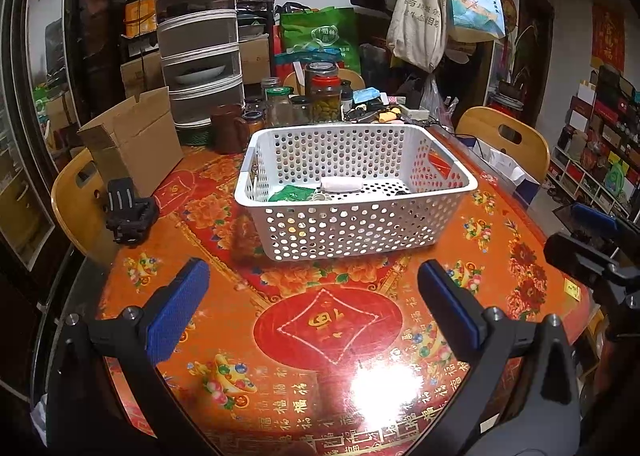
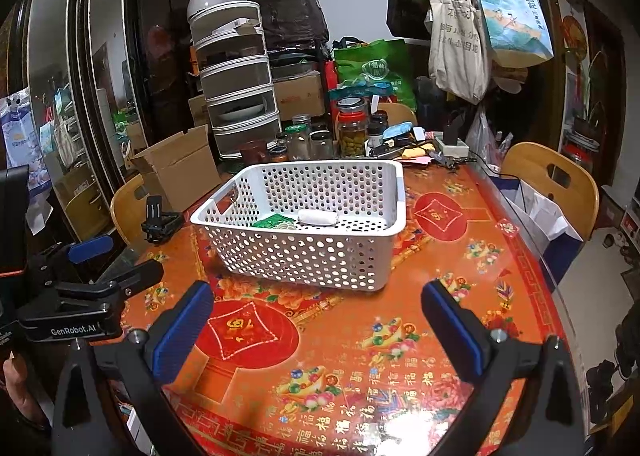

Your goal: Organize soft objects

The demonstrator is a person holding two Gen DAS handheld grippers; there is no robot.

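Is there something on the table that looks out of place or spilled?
Nothing is spilled. The white basket sits flat on the table, holding a white roll and a green packet. Only the cardboard box stands open and empty-looking at the table's edge.

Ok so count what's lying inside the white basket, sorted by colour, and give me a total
White: 1, the white roll
Green: 1, the green packet
Pale beaded: 1, a beaded piece
Dark: 1, a dark item at the basket floor's right, too hidden to identify
Total: 4 visible
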